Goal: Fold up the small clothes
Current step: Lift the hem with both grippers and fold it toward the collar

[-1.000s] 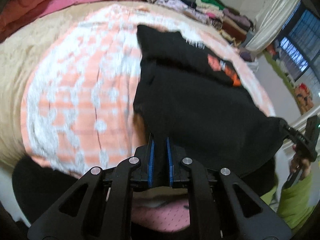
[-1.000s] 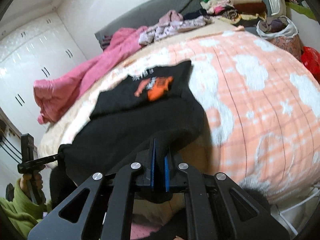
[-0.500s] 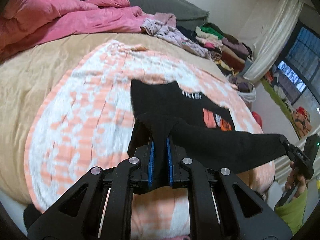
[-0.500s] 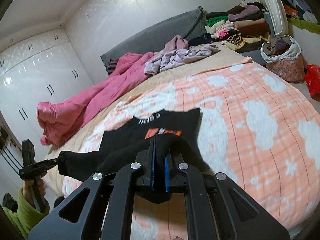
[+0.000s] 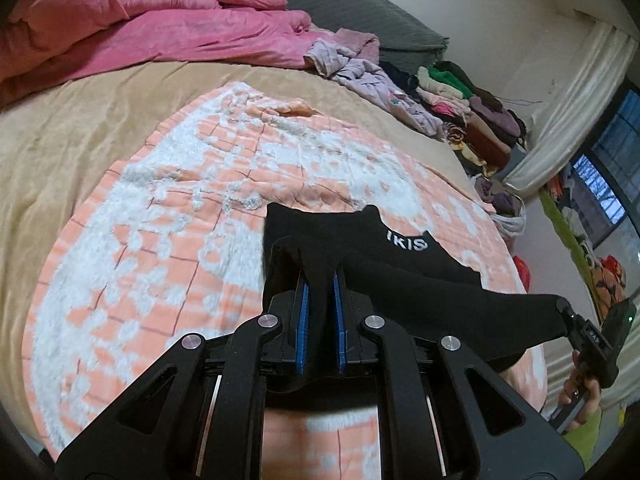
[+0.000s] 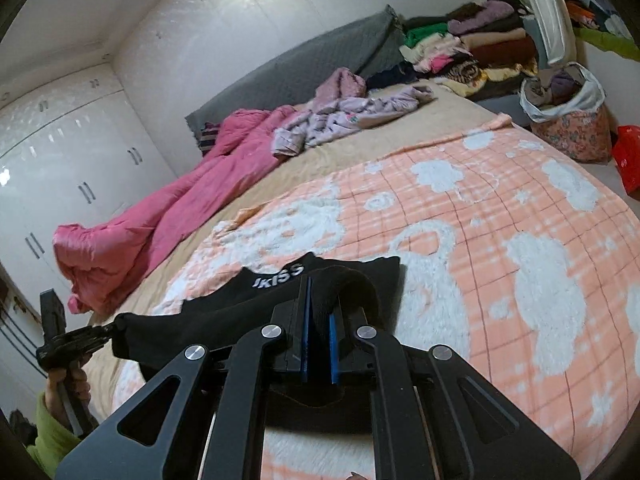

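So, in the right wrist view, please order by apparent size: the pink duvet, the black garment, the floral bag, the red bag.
1. pink duvet
2. black garment, though nearness to the camera enlarges it
3. floral bag
4. red bag, partly cut off by the picture's edge

We've got open blanket (image 5: 160, 272) left of the black garment (image 5: 360, 248) and beyond it. Right side is open too (image 6: 520, 240). Blockers sit at the far end: pink quilt (image 5: 140, 28), lilac clothes (image 6: 352, 116), the folded stack (image 6: 472, 48). Basket (image 6: 572, 132) stands off the bed's right edge.
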### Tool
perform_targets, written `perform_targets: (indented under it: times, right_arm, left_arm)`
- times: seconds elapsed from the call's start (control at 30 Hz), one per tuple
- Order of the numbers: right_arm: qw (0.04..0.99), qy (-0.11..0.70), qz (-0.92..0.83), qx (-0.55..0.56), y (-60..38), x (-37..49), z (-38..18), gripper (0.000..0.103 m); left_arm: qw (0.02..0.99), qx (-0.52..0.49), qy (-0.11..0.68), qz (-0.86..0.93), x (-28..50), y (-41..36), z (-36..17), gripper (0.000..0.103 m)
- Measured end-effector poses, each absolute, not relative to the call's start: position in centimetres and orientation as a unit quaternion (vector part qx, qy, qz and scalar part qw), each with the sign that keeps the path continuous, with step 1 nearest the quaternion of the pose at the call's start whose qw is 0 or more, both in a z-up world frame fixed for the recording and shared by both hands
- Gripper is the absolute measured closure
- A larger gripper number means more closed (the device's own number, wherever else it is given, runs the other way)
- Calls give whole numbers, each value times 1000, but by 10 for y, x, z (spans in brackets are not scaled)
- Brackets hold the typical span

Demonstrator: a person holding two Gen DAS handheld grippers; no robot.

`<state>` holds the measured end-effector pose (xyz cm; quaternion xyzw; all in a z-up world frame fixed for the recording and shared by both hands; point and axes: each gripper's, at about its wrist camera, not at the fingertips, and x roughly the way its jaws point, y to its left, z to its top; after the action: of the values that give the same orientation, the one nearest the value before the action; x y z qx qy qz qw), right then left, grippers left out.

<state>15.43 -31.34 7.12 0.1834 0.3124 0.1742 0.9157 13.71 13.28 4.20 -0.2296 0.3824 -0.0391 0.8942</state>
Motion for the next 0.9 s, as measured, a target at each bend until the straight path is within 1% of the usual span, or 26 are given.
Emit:
perform_targets:
  times: [0.43,0.57,0.67,0.7,0.73,0.77,0.8,0.83,0.9]
  right_arm:
    - [904,367,128,177,-307,212,23,97]
    - [900,384,112,173,-306,222,9,96]
    - [896,394,105,177,-307,227,1,93]
    - [896,395,104,176,-307,227,0,90]
    - [896,394,104,174,-307,228,0,86]
    - [897,394,103,174,-308,227,0,72]
    - [901,387,93,173,-310,225,2,51]
    - [905,380,86,170,-312,223,4,48]
    - [911,371,81,164,-315,218,9,48]
  left_arm:
    - [879,-225,420,-8,189,136,2,98]
    - [875,-228,428,3,199,138,-12,96]
    - [876,-228,426,10,202,141,-14,91]
    - [877,-228,423,13,202,143,-13,86]
    - [880,-229,416,17,200,145,-9,83]
    - [882,-226,412,21,198,147,-5,82]
    - [887,-217,405,29,195,149,1,82]
    - [891,-211,400,32,192,149,5,82]
    - [900,-196,389,29,185,146,14,81]
